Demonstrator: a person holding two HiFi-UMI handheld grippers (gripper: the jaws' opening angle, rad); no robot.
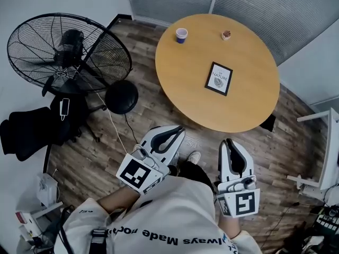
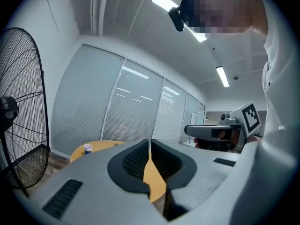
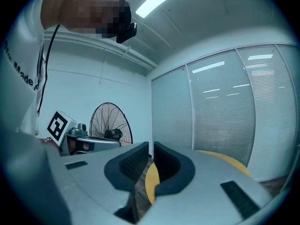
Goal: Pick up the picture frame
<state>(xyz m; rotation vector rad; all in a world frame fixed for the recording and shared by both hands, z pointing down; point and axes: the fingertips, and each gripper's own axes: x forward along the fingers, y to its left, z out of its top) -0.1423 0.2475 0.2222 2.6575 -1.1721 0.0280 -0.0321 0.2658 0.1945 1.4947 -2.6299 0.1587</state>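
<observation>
The black picture frame with a white print lies flat on the round wooden table, right of its middle. Both grippers are held in front of the person's body, short of the table's near edge and well apart from the frame. My left gripper points toward the table with its jaws shut and nothing between them. My right gripper also has its jaws together and is empty. The frame does not show in either gripper view; only the table edge does.
A blue-and-white paper cup and a small brown object stand at the table's far side. A large floor fan and a black chair are at the left. White furniture stands at the right. Glass partitions line the back.
</observation>
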